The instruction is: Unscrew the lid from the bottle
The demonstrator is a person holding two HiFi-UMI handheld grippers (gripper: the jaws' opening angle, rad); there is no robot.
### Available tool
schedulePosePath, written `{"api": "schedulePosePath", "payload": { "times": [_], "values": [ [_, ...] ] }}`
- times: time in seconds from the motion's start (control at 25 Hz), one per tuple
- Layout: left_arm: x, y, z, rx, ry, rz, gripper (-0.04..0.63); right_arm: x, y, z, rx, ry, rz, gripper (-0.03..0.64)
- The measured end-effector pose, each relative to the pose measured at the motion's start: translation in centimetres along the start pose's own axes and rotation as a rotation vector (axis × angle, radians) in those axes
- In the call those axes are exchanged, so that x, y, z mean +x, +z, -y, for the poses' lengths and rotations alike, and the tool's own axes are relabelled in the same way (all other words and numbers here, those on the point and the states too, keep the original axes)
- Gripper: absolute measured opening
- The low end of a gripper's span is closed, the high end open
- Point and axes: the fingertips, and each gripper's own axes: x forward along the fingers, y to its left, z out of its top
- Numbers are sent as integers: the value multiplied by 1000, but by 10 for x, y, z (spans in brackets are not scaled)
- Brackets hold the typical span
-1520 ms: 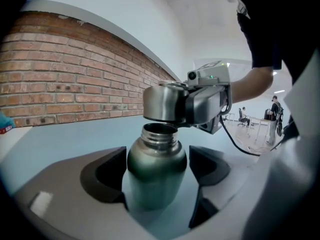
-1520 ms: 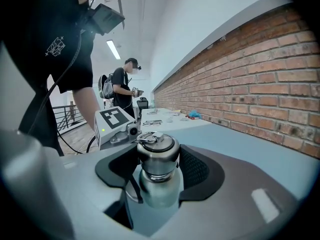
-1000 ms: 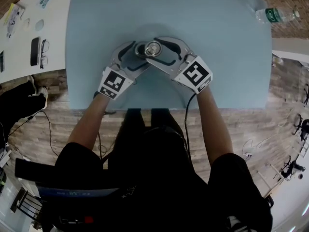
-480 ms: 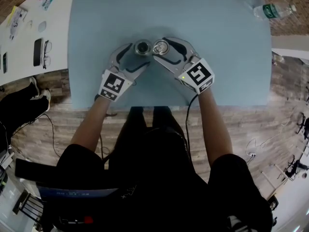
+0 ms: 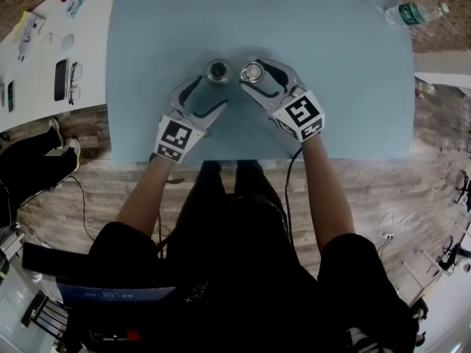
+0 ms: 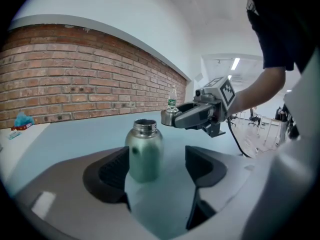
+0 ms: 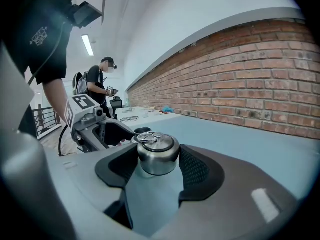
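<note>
A green metal bottle (image 5: 218,70) (image 6: 144,151) stands upright on the blue table (image 5: 331,87) with its mouth bare. My left gripper (image 5: 208,91) (image 6: 157,166) is open. Its jaws have just been closing a little, and the bottle stands free at their tips, close to the left pad (image 6: 112,170) and apart from the right one. The steel lid (image 5: 252,72) (image 7: 157,153), with a ring on top, is just right of the bottle. My right gripper (image 5: 255,76) (image 7: 157,160) is shut on it, both pads against its sides.
A plastic water bottle (image 5: 416,12) (image 6: 171,103) lies at the table's far right corner. A white table at the left carries glasses (image 5: 76,72) and a phone (image 5: 61,79). A person (image 7: 97,84) stands far off behind. A brick wall (image 7: 260,84) runs past the table.
The right gripper has carried the lid to the right, away from the bottle's mouth. The left gripper has drawn back from around the bottle toward the person.
</note>
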Motion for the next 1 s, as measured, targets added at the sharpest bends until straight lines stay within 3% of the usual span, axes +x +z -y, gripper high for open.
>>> {"api": "schedulePosePath", "payload": {
  "times": [0.44,0.68,1.0],
  "values": [
    [-8,-8,13,-30,11,-12,257,3,-32,9,44,-87,-60,262],
    [-10,-10,18,-42,16,-17,253,6,-58,20,110,-150,-97,262],
    [-14,-16,32,-37,-9,-40,250,11,-74,25,117,-197,-151,262]
  ]
}}
